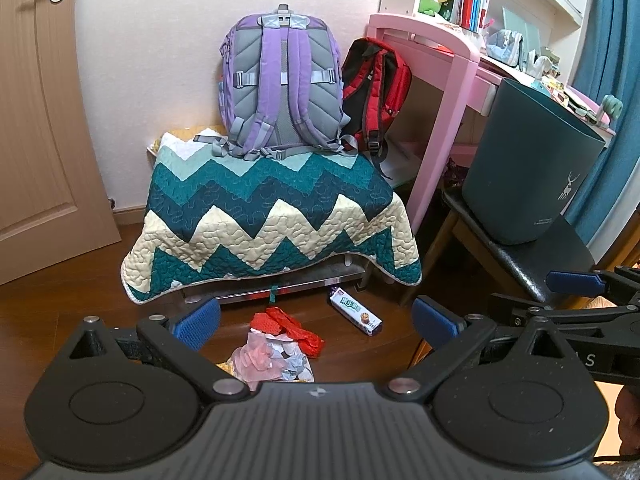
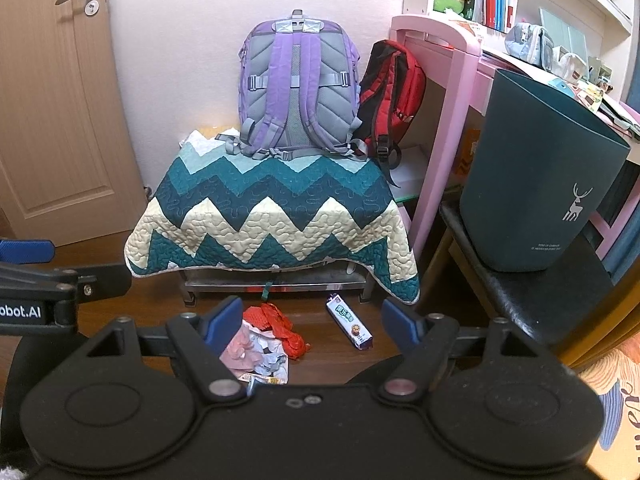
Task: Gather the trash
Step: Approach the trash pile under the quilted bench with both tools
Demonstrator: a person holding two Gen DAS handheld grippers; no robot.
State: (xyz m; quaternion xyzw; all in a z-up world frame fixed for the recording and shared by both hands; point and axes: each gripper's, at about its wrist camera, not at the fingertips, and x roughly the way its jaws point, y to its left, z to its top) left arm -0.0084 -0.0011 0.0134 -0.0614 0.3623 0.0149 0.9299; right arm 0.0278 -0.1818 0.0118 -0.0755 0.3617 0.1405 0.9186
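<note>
Trash (image 1: 280, 344) lies in a heap on the wood floor, below my left gripper (image 1: 316, 320), which is spread wide and holds nothing. My right gripper (image 2: 310, 322) is spread and bare too. I think the blue bin (image 2: 532, 184) sits up on the chair (image 2: 532, 304) for easy dropping. A deer is printed on it. The snack pack (image 1: 355, 311) has Chinese words.

A zigzag pattern in dark teal, pale mint and cream is shown on the quilt (image 1: 272, 216). At 12 o'clock above it, a purple and grey backpack (image 1: 282, 84) is seen; at its 3 o'clock, a red and black backpack (image 1: 376, 84). The bin (image 2: 536, 176) is dark teal, marked with a white deer. The desk frame (image 1: 452, 92) is pink. Red netting (image 1: 294, 330) is seen on brown floor.
</note>
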